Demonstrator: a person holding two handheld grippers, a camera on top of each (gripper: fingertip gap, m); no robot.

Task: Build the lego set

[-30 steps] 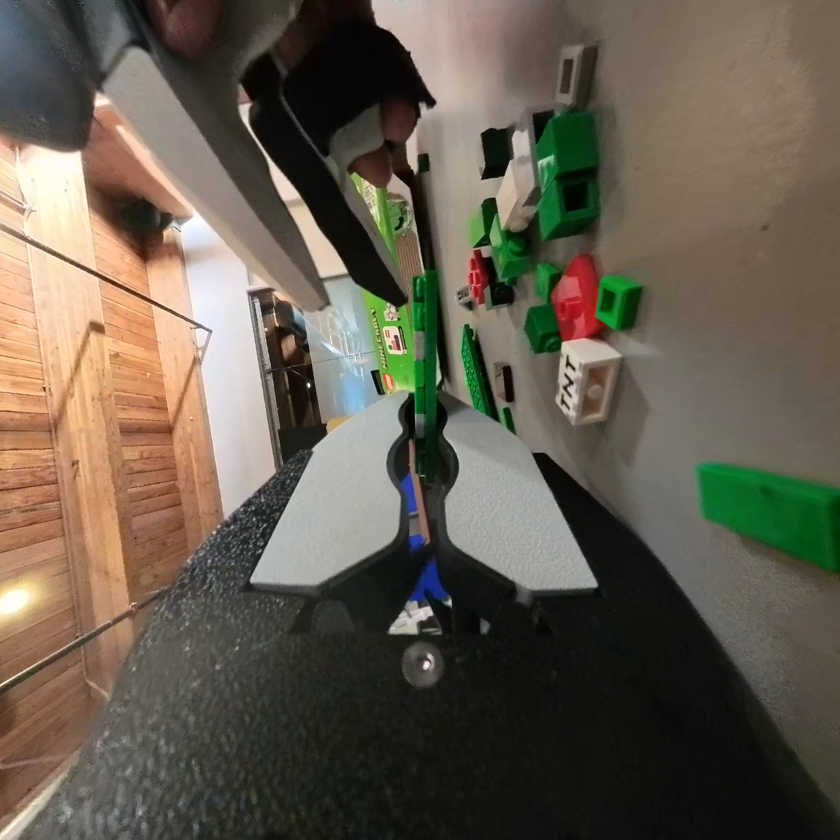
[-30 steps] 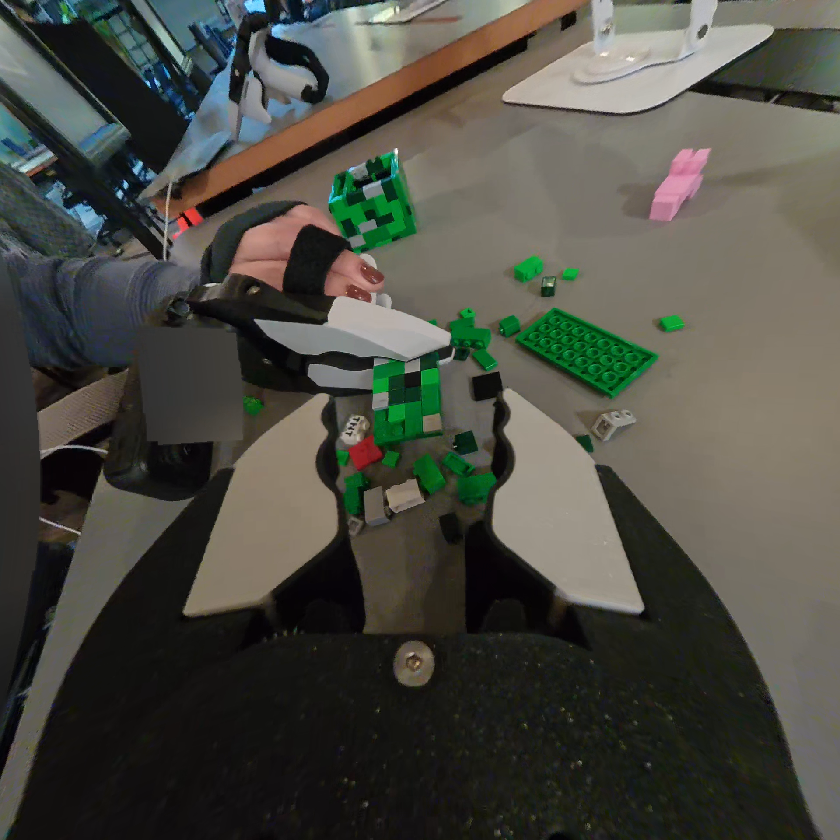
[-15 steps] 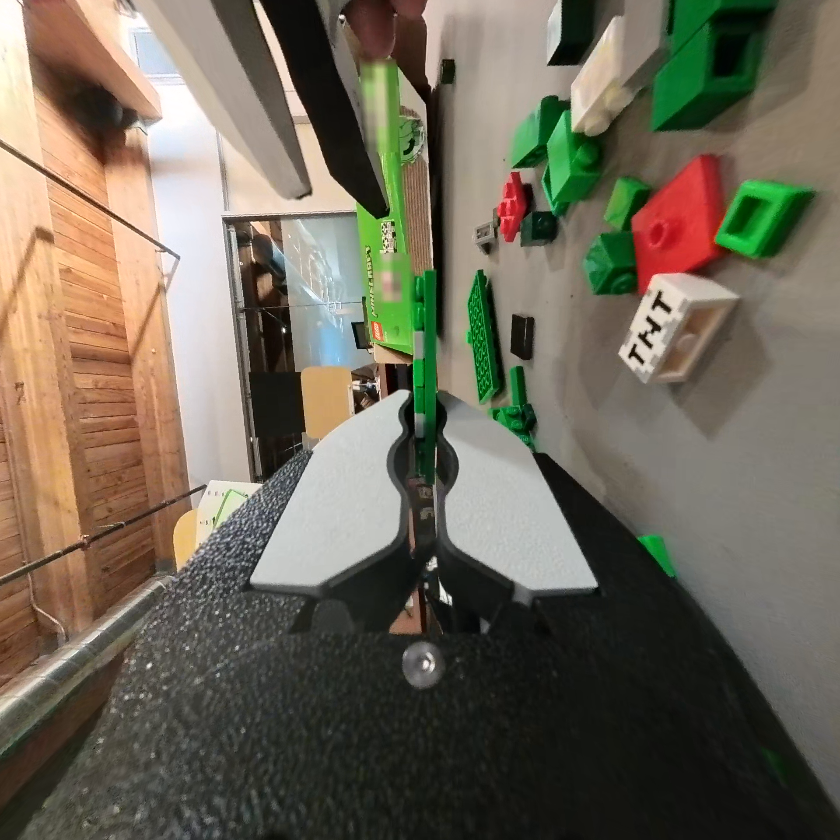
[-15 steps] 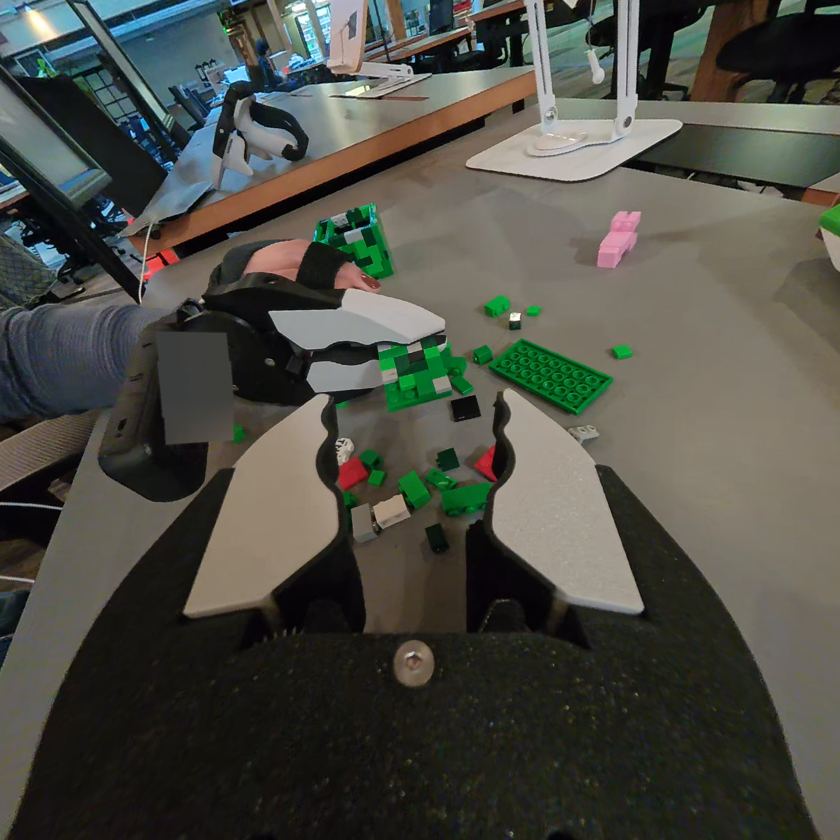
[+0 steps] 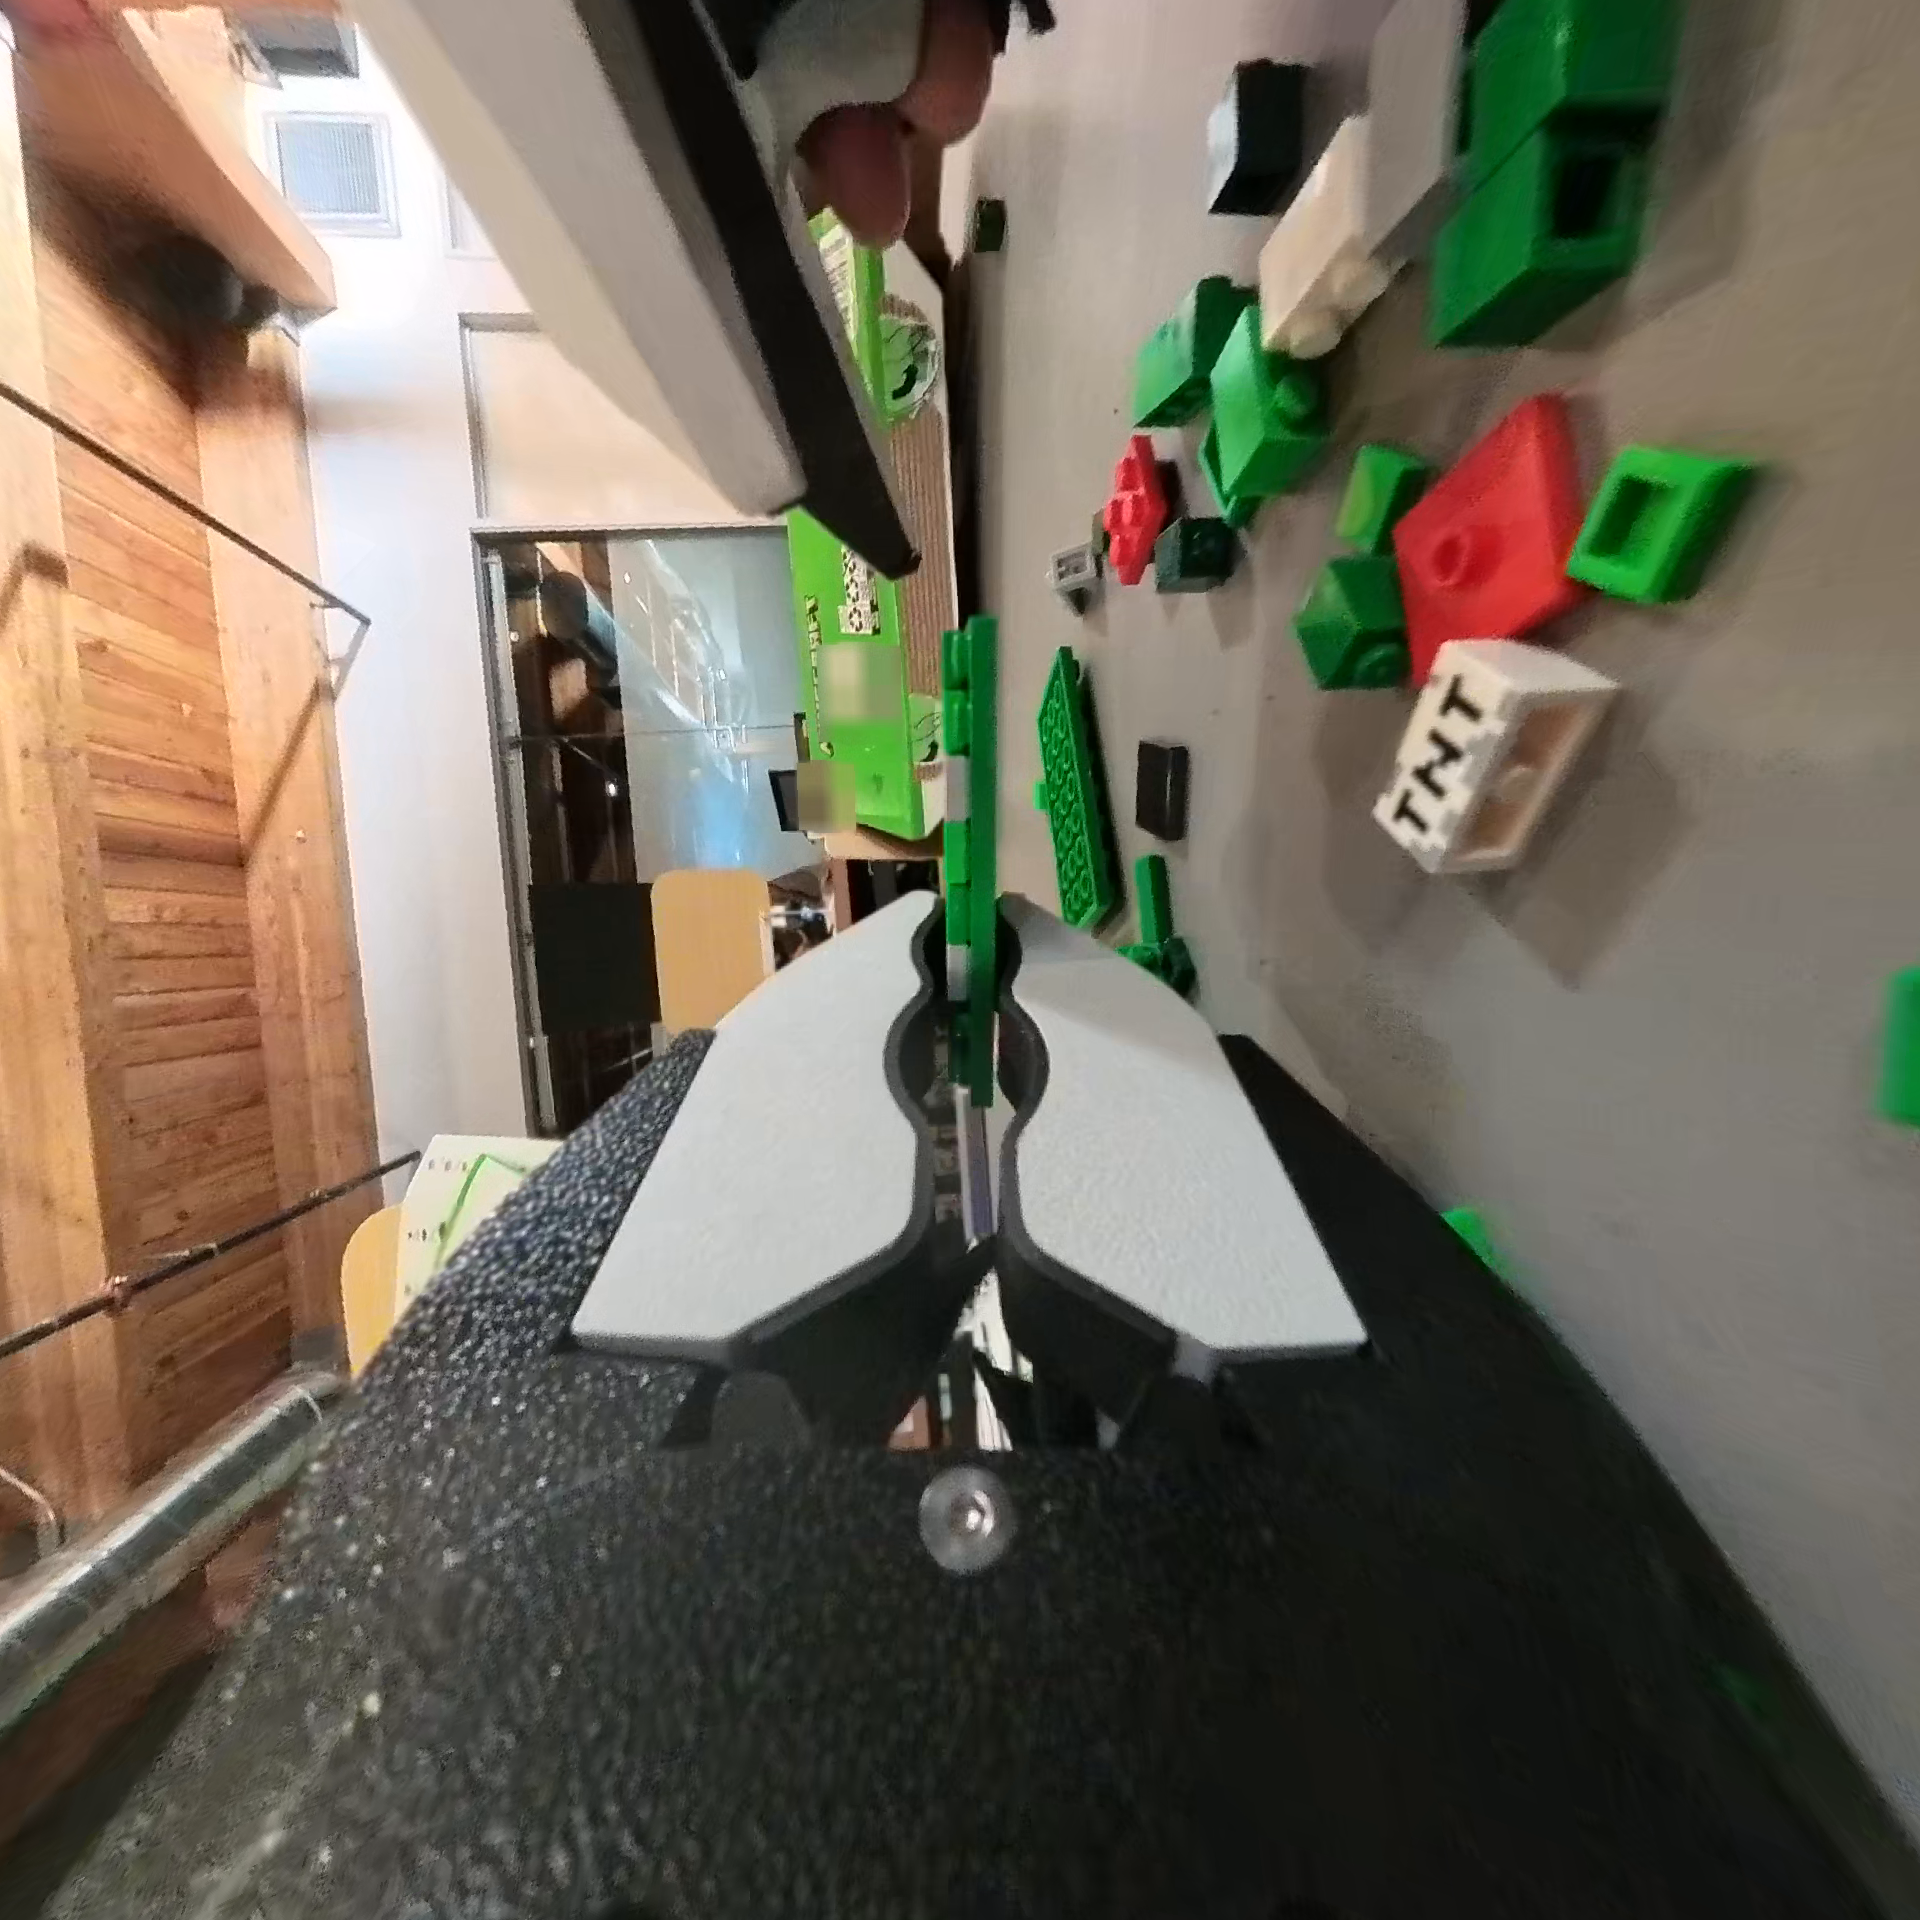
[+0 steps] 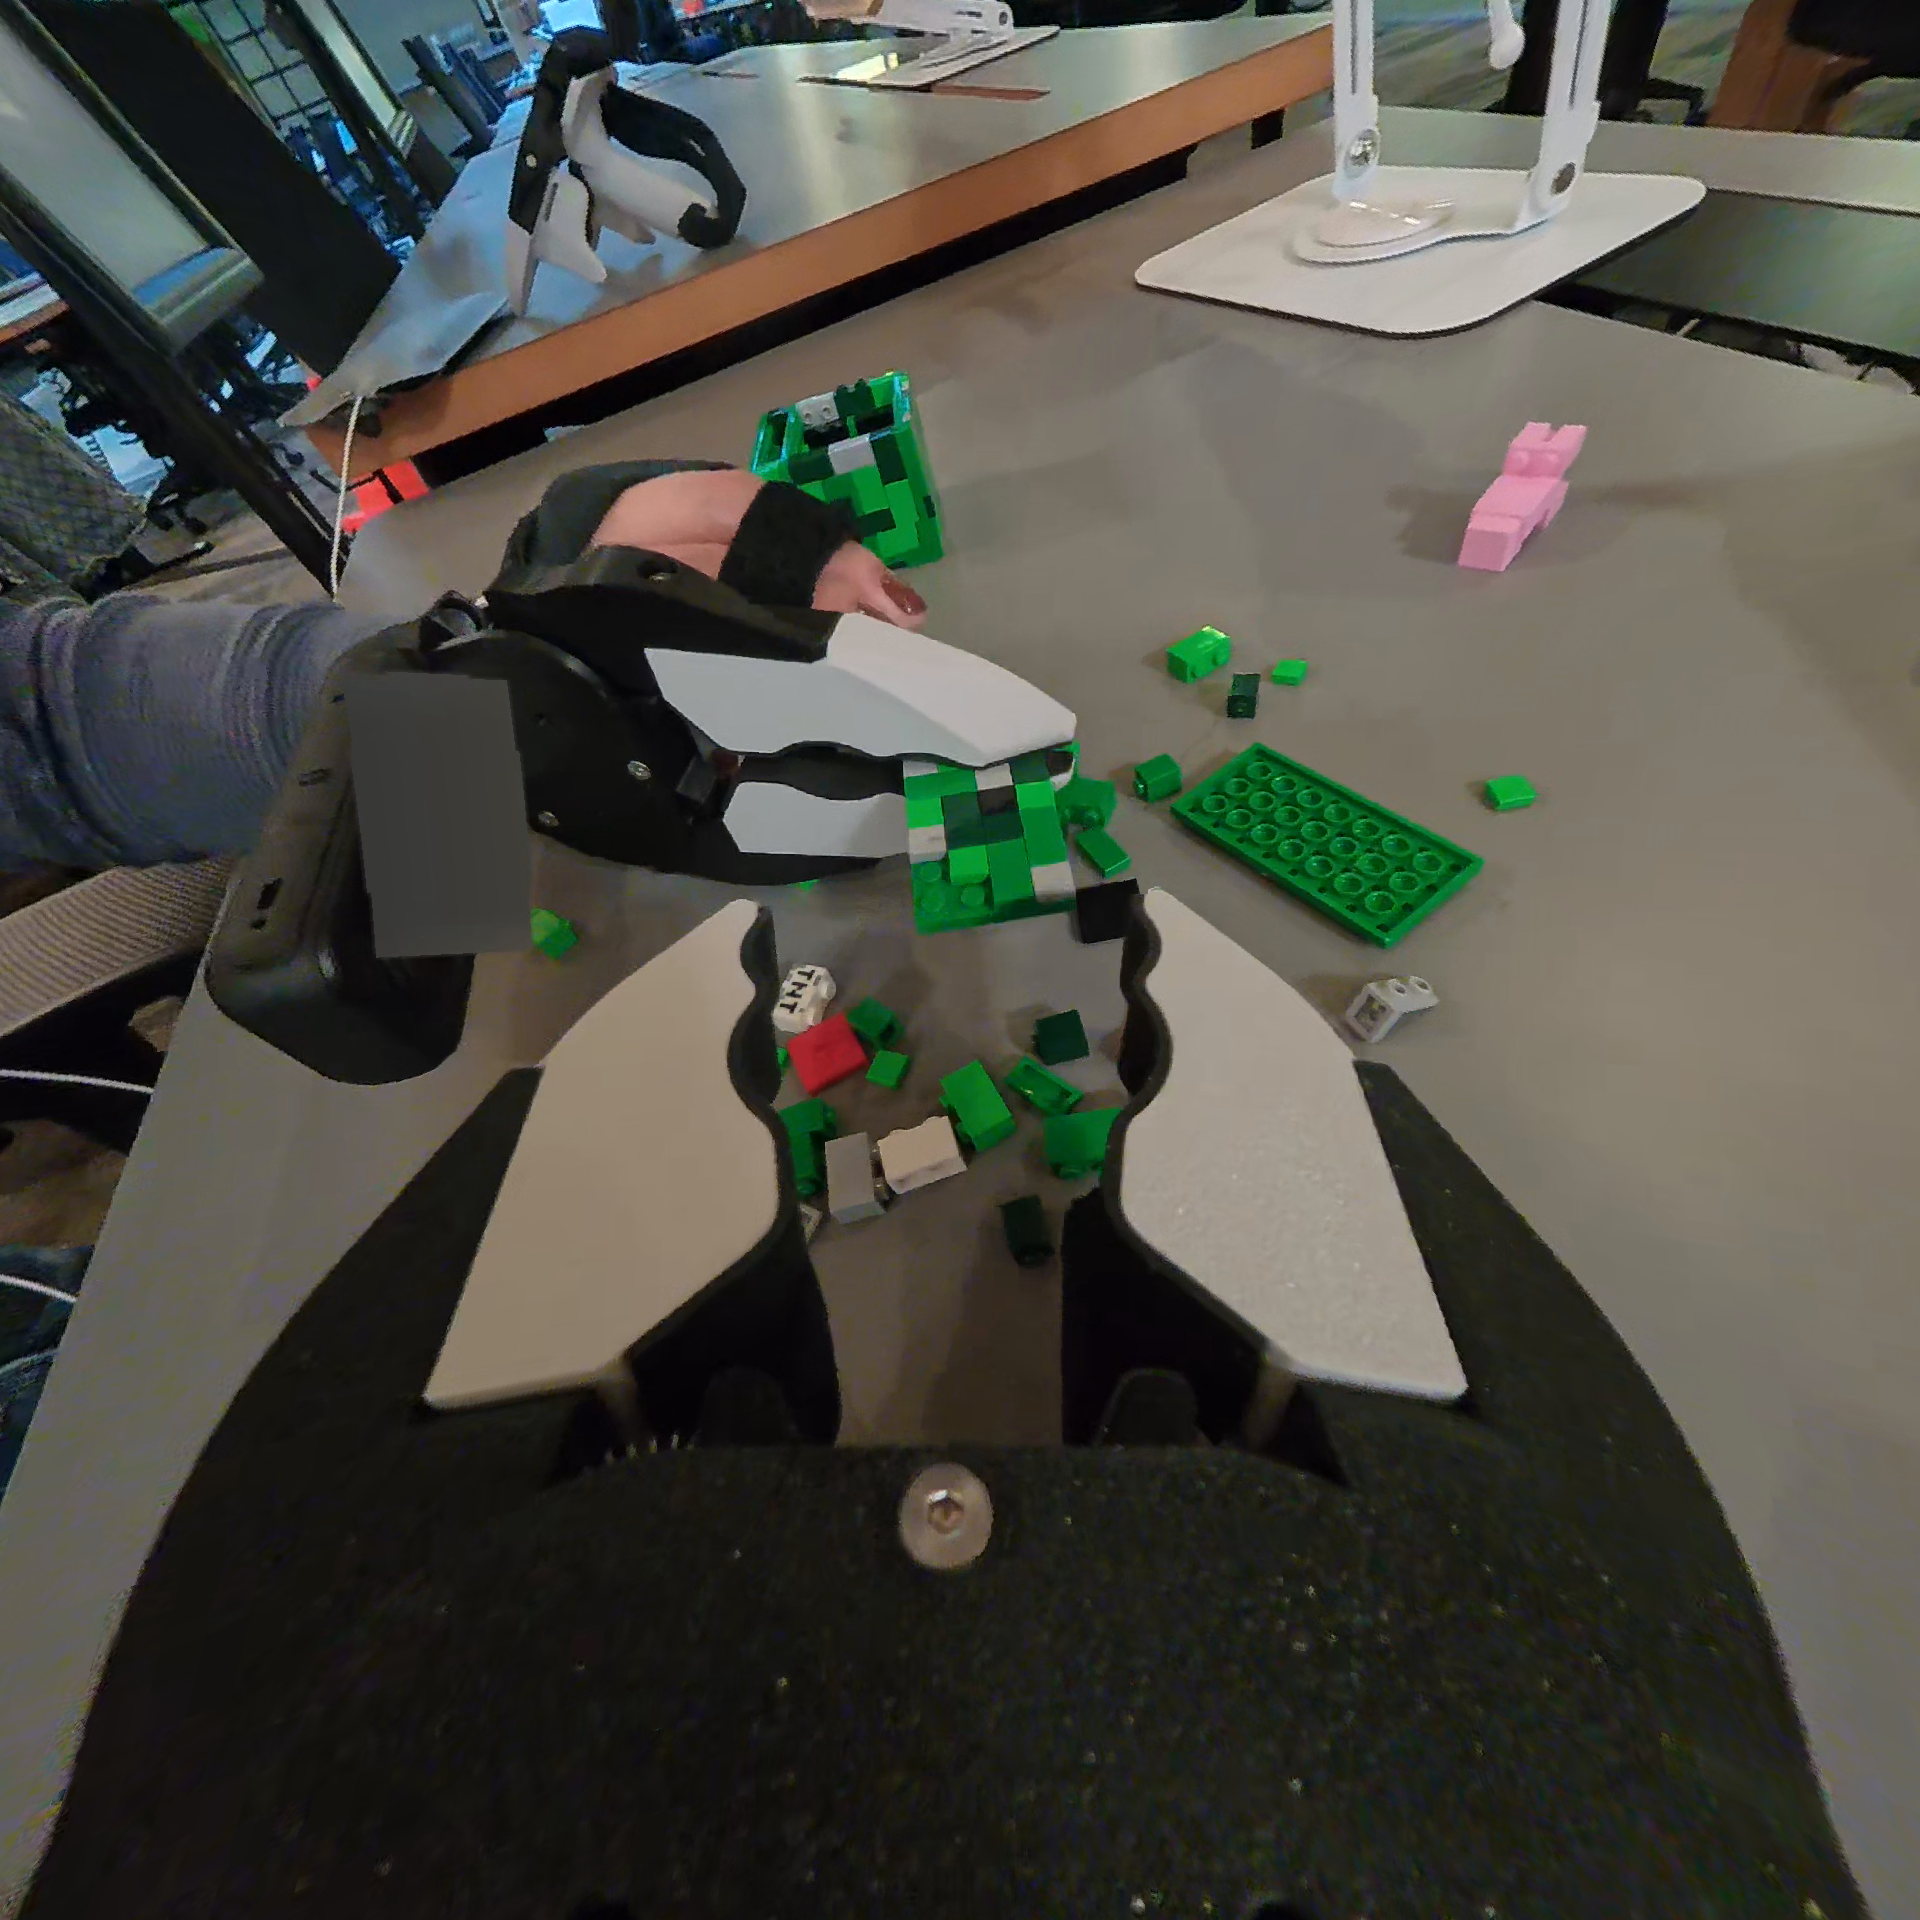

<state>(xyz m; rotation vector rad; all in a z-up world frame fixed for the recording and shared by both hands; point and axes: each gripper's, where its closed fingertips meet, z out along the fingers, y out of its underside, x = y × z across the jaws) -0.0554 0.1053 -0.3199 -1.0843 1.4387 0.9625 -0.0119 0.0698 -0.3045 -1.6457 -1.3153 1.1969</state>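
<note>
My left gripper (image 5: 971, 920) is shut on a flat green panel (image 5: 971, 790) tiled in green, dark green and grey, seen edge-on. In the right wrist view the left gripper (image 6: 1039, 764) holds this panel (image 6: 987, 847) sloping, its lower edge at or just above the grey table (image 6: 1558, 1039). My right gripper (image 6: 945, 925) is open and empty, above a scatter of loose bricks (image 6: 977, 1107), close in front of the panel. A white lettered brick (image 6: 803, 992) and a red tile (image 6: 826, 1051) lie between its fingers; both show in the left wrist view, brick (image 5: 1486, 769) and tile (image 5: 1486, 551).
A green studded baseplate (image 6: 1325, 842) lies right of the panel, with a black tile (image 6: 1103, 909) beside it. A green cube build (image 6: 862, 478) stands behind the left hand. A pink figure (image 6: 1517, 499) and a white stand (image 6: 1434, 239) are at the back right. A green box (image 5: 862, 665) stands beyond. Spacing between my two grippers at the tips: around 6 centimeters. Left tips and right tips are each some 20 centimeters from the pink figure (image 6: 1517, 499).
My left gripper has lowered and tipped the green panel toward the table, nearer the loose bricks. My right gripper stayed open and shifted its view slightly.
</note>
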